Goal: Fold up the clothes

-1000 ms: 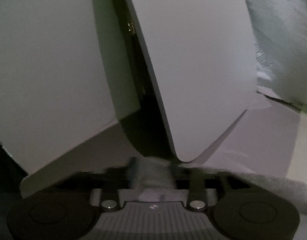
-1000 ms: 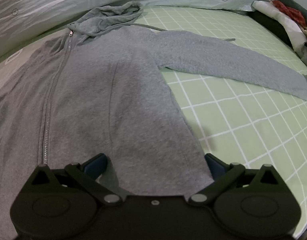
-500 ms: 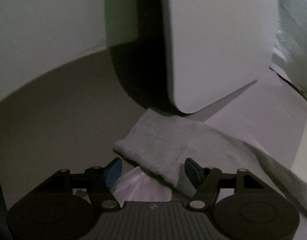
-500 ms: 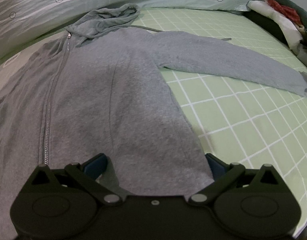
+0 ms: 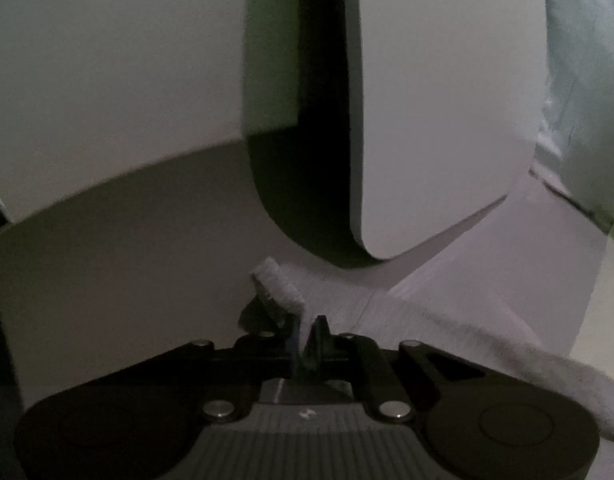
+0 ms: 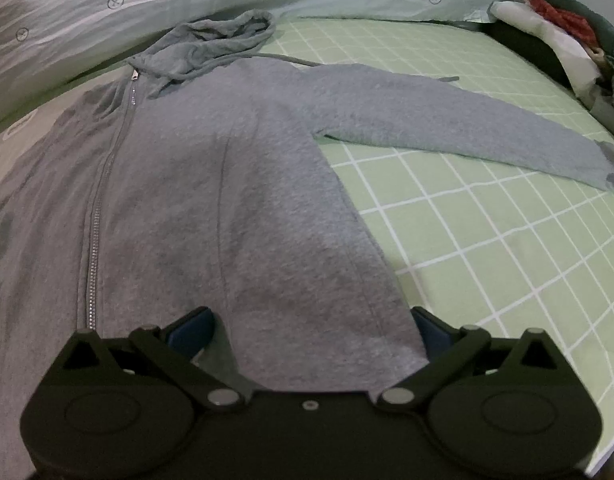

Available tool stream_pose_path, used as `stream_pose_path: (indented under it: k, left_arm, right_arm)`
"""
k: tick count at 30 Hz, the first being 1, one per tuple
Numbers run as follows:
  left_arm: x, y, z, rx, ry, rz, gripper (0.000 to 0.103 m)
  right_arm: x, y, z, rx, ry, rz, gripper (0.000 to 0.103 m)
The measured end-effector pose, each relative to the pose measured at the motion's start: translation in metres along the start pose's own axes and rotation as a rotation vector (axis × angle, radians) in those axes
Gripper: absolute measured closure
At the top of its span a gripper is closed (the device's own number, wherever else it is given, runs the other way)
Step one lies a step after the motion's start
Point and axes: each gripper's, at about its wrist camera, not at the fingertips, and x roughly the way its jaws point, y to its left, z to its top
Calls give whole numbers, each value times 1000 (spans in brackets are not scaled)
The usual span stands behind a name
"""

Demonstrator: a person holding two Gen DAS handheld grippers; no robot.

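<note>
On green checked bedsheet [image 6: 487, 248], grey hoodie [image 6: 227, 200]

A grey hoodie [image 6: 235, 184] of soft, matt, fleecy knit cloth lies on a smooth green checked bedsheet [image 6: 487, 240], its zipper [image 6: 95, 240] a line of shiny metal teeth, while a thin printed quilt [image 6: 87, 4] of pale, faintly crinkled cloth bunches behind it. The right gripper [image 6: 311, 332] is matt black plastic with bright metal pivot pins and blue pads. In the dim left view, the left gripper [image 5: 305, 344], black plastic with a ribbed grey body, pinches a fuzzy grey cuff [image 5: 279, 284] before smooth, matt white panels [image 5: 447, 100].
</note>
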Motion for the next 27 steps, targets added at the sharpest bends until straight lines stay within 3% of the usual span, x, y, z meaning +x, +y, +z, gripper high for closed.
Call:
stream_pose_path:
  k: [4, 13, 17, 20, 27]
  left_arm:
    - [-25, 11, -9, -36, 3, 21, 94]
    - [-11, 20, -49, -16, 105, 71, 94]
    - [-9, 17, -61, 50, 88, 72, 93]
    - [-11, 16, -56, 42, 94, 62, 94]
    - [-52, -7, -43, 49, 15, -23, 94]
  right_arm:
    - [0, 0, -1, -2, -10, 2, 0]
    - [-3, 0, -5, -22, -33, 22, 0]
    - [-5, -4, -6, -40, -24, 47, 0]
    - [-8, -8, -7, -51, -15, 75, 0]
    - [-24, -27, -17, 9, -48, 105, 0]
